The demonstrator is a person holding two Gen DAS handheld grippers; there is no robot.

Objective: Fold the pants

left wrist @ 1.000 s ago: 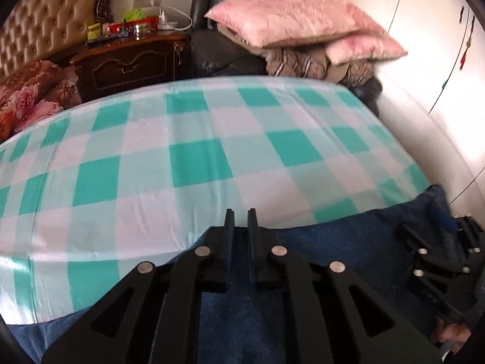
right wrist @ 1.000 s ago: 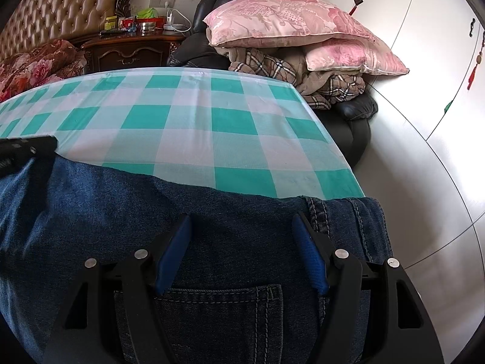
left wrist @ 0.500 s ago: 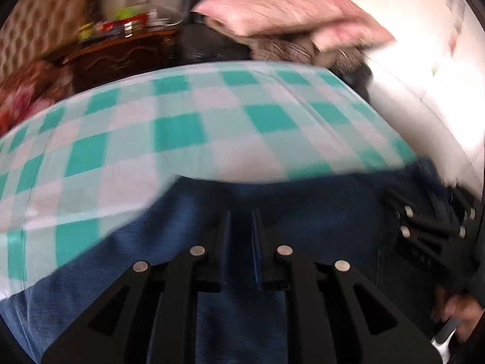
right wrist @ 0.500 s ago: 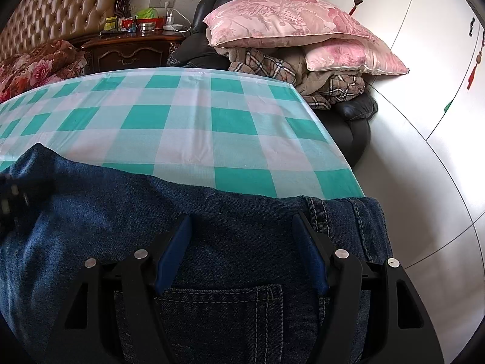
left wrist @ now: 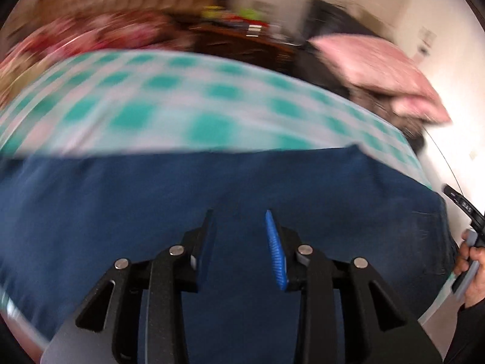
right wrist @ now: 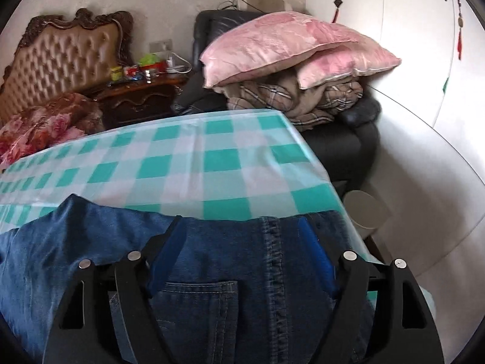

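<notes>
Denim on check cloth: both grippers letting go after a fold.

Left wrist view, blurred: jeans (left wrist: 212, 200) lie along the near edge of the table (left wrist: 169, 115); left gripper (left wrist: 241, 242) above them, jaws opening, nothing pinched; a hand (left wrist: 469, 261) at far right. Right wrist view: right gripper (right wrist: 242, 242) over the waistband and back pocket (right wrist: 200, 300), jaws opening wide, pads clear of cloth. Best to lift straight off so the fold isn't dragged, then square the edges.

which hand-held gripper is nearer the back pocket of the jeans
Right. The right hand-held gripper hovers directly over the back pocket, jaws opening. The left hand-held gripper, also opening, is over plain denim farther along the jeans.
</notes>
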